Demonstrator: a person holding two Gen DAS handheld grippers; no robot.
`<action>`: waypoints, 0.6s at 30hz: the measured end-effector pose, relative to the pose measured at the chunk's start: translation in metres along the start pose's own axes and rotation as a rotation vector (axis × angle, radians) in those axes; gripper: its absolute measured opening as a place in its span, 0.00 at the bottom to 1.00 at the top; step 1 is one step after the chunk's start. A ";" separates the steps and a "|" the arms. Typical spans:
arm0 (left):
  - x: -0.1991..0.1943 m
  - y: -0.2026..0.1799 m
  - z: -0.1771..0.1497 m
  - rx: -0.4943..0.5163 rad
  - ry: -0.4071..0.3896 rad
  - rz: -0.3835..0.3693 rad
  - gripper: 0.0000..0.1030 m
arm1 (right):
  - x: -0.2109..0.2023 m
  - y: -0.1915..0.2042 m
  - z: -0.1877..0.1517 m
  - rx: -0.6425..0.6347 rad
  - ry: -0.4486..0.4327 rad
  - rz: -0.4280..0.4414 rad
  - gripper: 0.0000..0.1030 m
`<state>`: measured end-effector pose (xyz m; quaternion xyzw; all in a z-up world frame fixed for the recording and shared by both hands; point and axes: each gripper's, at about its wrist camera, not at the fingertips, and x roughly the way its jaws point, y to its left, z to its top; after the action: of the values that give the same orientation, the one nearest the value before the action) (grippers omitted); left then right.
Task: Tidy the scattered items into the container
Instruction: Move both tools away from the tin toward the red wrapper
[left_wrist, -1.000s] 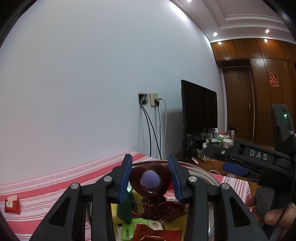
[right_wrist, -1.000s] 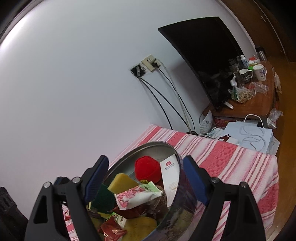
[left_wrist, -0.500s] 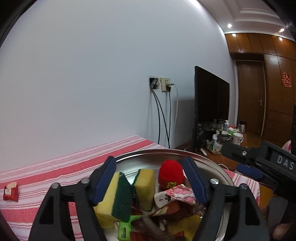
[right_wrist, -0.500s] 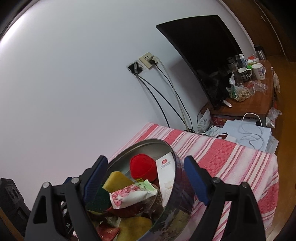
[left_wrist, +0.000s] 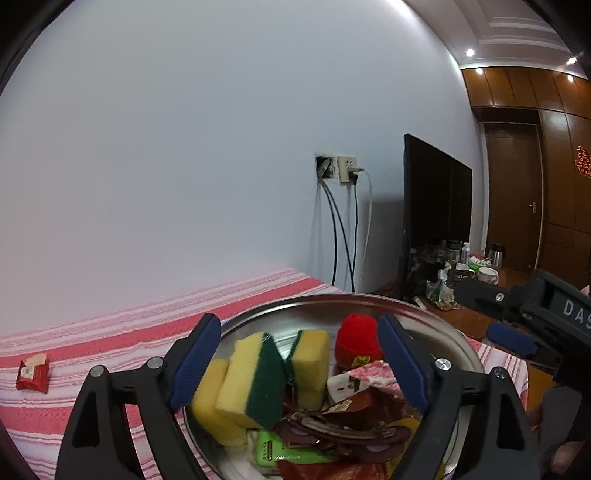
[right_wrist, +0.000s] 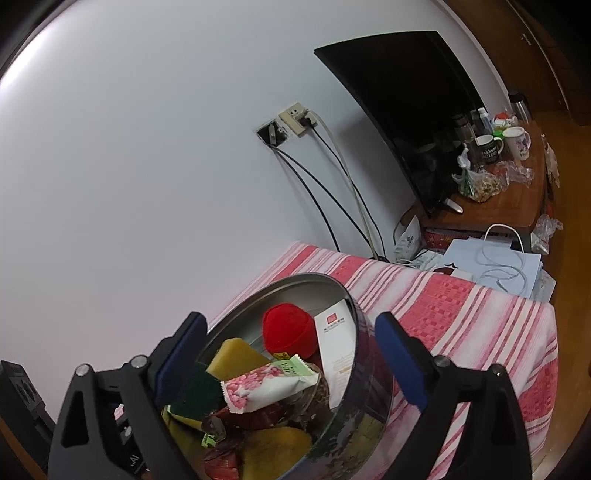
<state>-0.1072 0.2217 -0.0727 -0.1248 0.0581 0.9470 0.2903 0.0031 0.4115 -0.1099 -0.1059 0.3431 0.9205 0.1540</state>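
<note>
A round metal tin (left_wrist: 436, 317) (right_wrist: 365, 373) stands on the red-and-white striped cloth. It holds yellow-and-green sponges (left_wrist: 258, 380), a red knitted ball (left_wrist: 356, 343) (right_wrist: 290, 330), a pink snack packet (right_wrist: 269, 387), a dark red wrapped lollipop (left_wrist: 332, 439) and other wrappers. My left gripper (left_wrist: 299, 358) is open and empty above the tin. My right gripper (right_wrist: 288, 362) is open and empty, with the tin between its fingers. A small red packet (left_wrist: 33, 373) lies on the cloth at the far left.
The white wall with sockets and hanging cables (left_wrist: 343, 221) is close behind the table. A dark TV (left_wrist: 436, 218) and a wooden stand with mugs (right_wrist: 517, 144) are to the right. A white paper bag (right_wrist: 491, 262) lies beyond the table's right edge (right_wrist: 550, 332).
My left gripper opened and dropped the dark red lollipop into the tin, then drew back a little. The right gripper stayed open and hardly moved.
</note>
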 end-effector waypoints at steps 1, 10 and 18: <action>0.001 0.002 0.000 -0.008 0.008 0.007 0.86 | 0.001 0.002 0.000 -0.004 0.002 -0.003 0.92; 0.003 0.011 0.000 -0.050 0.060 0.070 0.86 | 0.001 0.009 -0.001 -0.025 0.016 -0.012 0.96; 0.001 0.009 -0.003 -0.023 0.076 0.108 0.86 | -0.001 0.014 -0.002 -0.035 0.025 -0.008 0.96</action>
<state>-0.1129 0.2141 -0.0753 -0.1604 0.0648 0.9565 0.2348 -0.0007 0.4003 -0.1028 -0.1215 0.3283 0.9244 0.1513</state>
